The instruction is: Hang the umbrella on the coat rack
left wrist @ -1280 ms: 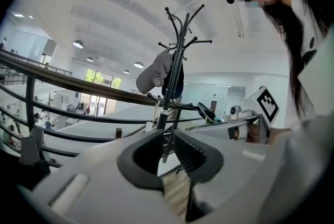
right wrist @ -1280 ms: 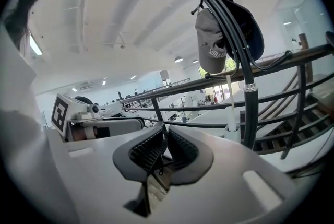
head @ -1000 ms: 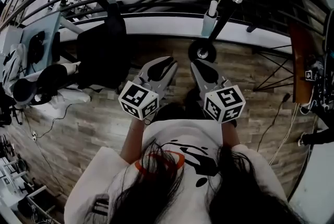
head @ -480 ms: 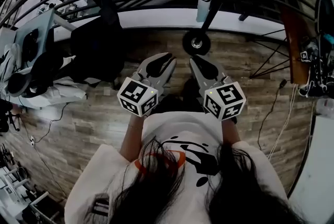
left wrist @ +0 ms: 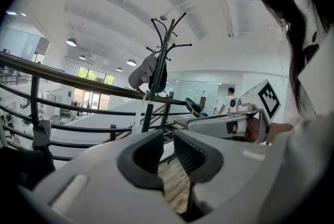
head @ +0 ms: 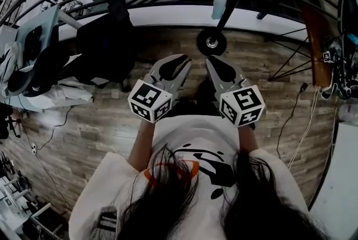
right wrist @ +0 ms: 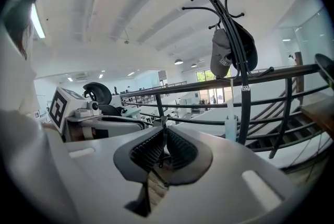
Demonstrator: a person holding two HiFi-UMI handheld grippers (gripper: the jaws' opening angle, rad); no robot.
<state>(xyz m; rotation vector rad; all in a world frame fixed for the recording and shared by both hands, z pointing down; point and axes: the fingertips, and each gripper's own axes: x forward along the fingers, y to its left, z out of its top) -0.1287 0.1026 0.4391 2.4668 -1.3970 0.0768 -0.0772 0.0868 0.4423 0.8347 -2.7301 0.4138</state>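
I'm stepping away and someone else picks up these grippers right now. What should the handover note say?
Left gripper: jaws apart, nothing between them.
Right gripper: jaws closed, empty.
Both are held low in front of the person, short of the coat rack by the railing.
A pale, slim folded item, apparently the umbrella, hangs by a cord beside the rack's pole; a cap hangs higher.
Done: umbrella looks hung.
Left: check it hangs securely; its hook cannot be made out.
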